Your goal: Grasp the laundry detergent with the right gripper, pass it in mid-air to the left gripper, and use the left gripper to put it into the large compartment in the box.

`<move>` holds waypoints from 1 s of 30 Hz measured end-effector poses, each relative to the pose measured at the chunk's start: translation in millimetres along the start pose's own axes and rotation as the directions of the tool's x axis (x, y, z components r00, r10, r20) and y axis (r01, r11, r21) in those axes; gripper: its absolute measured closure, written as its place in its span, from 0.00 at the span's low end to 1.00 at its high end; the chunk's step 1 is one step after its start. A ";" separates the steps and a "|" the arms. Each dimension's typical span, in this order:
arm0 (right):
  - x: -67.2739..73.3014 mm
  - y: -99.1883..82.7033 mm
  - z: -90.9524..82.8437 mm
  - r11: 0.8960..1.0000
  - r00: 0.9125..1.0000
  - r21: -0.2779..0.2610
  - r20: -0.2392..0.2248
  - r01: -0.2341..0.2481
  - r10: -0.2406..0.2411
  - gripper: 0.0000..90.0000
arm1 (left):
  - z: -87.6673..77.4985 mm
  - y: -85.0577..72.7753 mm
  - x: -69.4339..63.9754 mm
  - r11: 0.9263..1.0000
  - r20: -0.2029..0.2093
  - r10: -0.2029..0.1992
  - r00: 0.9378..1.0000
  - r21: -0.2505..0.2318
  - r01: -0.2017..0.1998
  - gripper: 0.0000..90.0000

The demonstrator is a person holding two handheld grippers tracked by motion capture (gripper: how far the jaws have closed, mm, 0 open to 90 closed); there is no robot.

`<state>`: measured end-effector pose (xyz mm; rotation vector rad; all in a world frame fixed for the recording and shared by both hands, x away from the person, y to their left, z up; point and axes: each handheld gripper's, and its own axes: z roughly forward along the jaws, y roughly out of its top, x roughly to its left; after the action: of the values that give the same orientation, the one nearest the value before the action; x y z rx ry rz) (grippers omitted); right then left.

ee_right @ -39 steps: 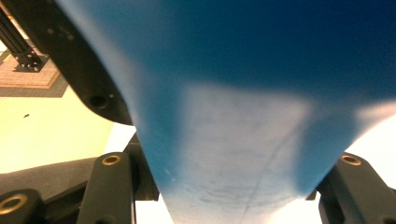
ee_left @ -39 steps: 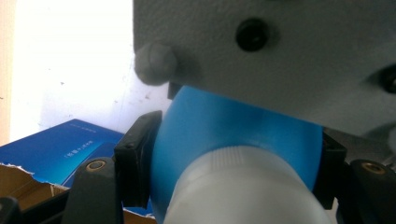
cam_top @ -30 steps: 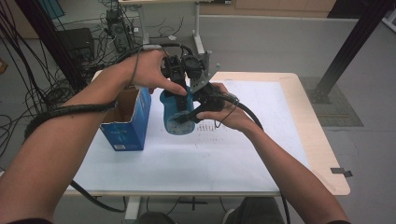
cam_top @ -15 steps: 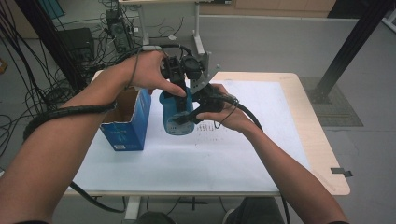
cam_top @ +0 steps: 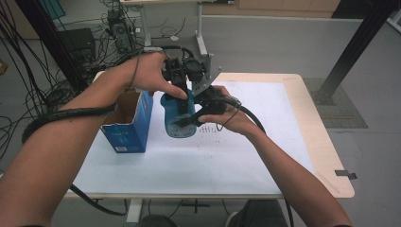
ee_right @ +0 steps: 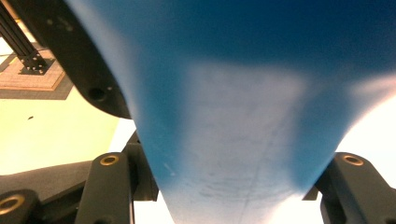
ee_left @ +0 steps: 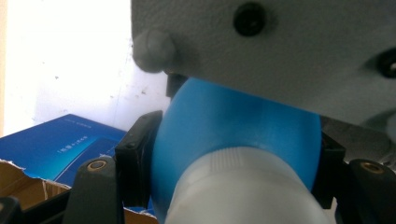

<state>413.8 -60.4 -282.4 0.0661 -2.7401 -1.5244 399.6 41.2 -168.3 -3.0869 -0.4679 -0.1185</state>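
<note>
Bottle: high view, held above the bench beside an open blue box; left tool pinches its top, right tool its side. Probably out of the box, not set down. Left gripper view: jaws clamp blue shoulder below white cap; box print unreadable. Right gripper view: jaws squeeze blue body; no label.

You hold a blue bottle up above the white surface, between both tongs. Your left tongs come down onto its top end, your hand wrapped over them, and clamp it there. Your right tongs grip the bottle's side from the right, lower down the body. Just to the left, an open blue cardboard box stands on the surface, its brown inside showing. Cables trail along your left forearm, and another runs back over your right wrist.
</note>
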 end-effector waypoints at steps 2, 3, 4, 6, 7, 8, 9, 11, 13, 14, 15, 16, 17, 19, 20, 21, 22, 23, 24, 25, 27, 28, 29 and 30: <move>0.1 0.0 0.1 1.000 1.000 0.001 -0.003 -0.001 0.001 0.46 | 0.0 -0.1 -0.1 1.000 0.000 0.000 1.000 0.000 0.000 0.39; 0.0 0.0 0.1 1.000 1.000 0.001 -0.003 0.000 0.000 0.46 | 0.1 -0.1 0.0 1.000 -0.001 0.000 1.000 0.000 0.000 0.39; -0.1 -0.1 0.1 1.000 1.000 0.002 -0.001 0.000 0.000 0.46 | 0.1 -0.1 0.0 1.000 -0.001 0.000 1.000 -0.001 0.000 0.39; -0.3 -0.1 0.0 1.000 1.000 0.002 -0.001 0.000 0.000 0.46 | 0.1 -0.1 0.0 1.000 -0.001 0.000 1.000 0.000 0.000 0.39; -0.3 -0.2 0.0 1.000 1.000 0.001 -0.001 0.001 -0.001 0.46 | 0.0 0.1 0.0 1.000 -0.002 0.000 1.000 0.000 0.000 0.39; -0.5 -0.1 -0.1 1.000 1.000 0.002 -0.001 0.001 -0.001 0.46 | -0.6 0.5 0.0 1.000 -0.001 0.001 1.000 0.009 -0.001 0.39; -0.6 -0.1 -0.1 1.000 1.000 0.002 -0.002 0.001 -0.001 0.46 | -0.6 0.6 0.0 1.000 -0.001 0.002 1.000 0.009 -0.002 0.39; -0.6 -0.1 -0.3 1.000 1.000 0.002 -0.002 -0.001 0.001 0.46 | -0.4 0.6 -0.1 1.000 -0.002 0.001 1.000 0.006 -0.001 0.39; -0.9 -0.2 -0.1 1.000 1.000 0.001 -0.001 0.002 -0.002 0.46 | -0.3 0.7 -0.3 1.000 -0.002 0.001 1.000 0.007 -0.001 0.39; -0.9 -0.2 -0.1 1.000 1.000 0.001 -0.001 0.001 -0.001 0.46 | -0.2 0.6 -0.3 1.000 -0.002 0.000 1.000 0.007 0.000 0.39; -0.9 -0.2 -0.1 1.000 1.000 0.001 -0.002 0.001 -0.001 0.46 | -0.2 0.6 -0.4 1.000 -0.001 0.000 1.000 0.008 0.000 0.39; -0.8 -0.2 0.0 1.000 1.000 0.002 -0.001 0.002 -0.002 0.46 | -0.2 0.6 -0.5 1.000 -0.001 0.000 1.000 0.009 0.000 0.39; -0.7 -0.2 0.0 1.000 1.000 0.002 -0.001 0.002 -0.002 0.46 | -0.3 0.5 -0.5 1.000 -0.001 0.001 1.000 0.009 -0.001 0.39; -0.6 -0.1 0.1 1.000 1.000 0.001 0.000 0.002 -0.002 0.46 | -0.4 0.2 -0.5 1.000 0.000 0.000 1.000 0.009 0.000 0.39; -0.5 -0.1 0.1 1.000 1.000 0.001 -0.001 0.001 -0.001 0.46 | -0.7 0.2 -0.5 1.000 0.000 0.000 1.000 0.013 0.000 0.39; -0.4 -0.1 0.2 1.000 1.000 0.001 -0.002 0.001 -0.001 0.46 | -0.7 0.1 -0.5 1.000 0.000 0.000 1.000 0.013 0.000 0.39; -0.3 0.0 0.2 1.000 1.000 0.001 -0.002 0.001 -0.001 0.46 | -0.7 0.1 -0.6 1.000 0.000 0.001 1.000 0.014 -0.001 0.39; -0.3 0.1 0.3 1.000 1.000 0.001 -0.002 0.001 -0.001 0.46 | -0.6 0.1 -0.8 1.000 -0.001 0.001 1.000 0.015 -0.001 0.39; -0.3 0.1 0.4 1.000 1.000 0.001 -0.002 0.001 -0.001 0.46 | -0.5 0.0 -0.9 1.000 -0.002 0.001 1.000 0.014 -0.001 0.39; -0.3 0.0 0.5 1.000 1.000 0.001 -0.002 0.001 -0.001 0.46 | -0.1 -0.2 -1.0 1.000 -0.003 0.000 1.000 0.010 0.000 0.39; -0.4 -0.2 0.8 1.000 1.000 0.001 -0.005 -0.001 0.001 0.46 | 0.2 -0.7 -0.8 1.000 -0.002 -0.001 1.000 0.009 0.001 0.39; -0.5 -0.3 0.8 1.000 1.000 0.001 -0.005 -0.002 0.002 0.46 | 0.2 -0.8 -0.7 1.000 0.000 -0.001 1.000 0.011 0.001 0.39; -0.6 -0.5 0.9 1.000 1.000 0.001 -0.007 -0.003 0.003 0.46 | 0.4 -0.9 -0.8 1.000 -0.001 -0.003 1.000 0.010 0.003 0.39; -0.6 -0.6 1.0 1.000 1.000 0.001 -0.008 -0.005 0.005 0.46 | 0.6 -0.9 -1.0 1.000 -0.001 -0.003 1.000 0.009 0.003 0.39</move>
<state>414.5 -59.9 -283.4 0.0654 -2.7333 -1.5179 398.4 41.7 -169.0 -3.0772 -0.4713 -0.1177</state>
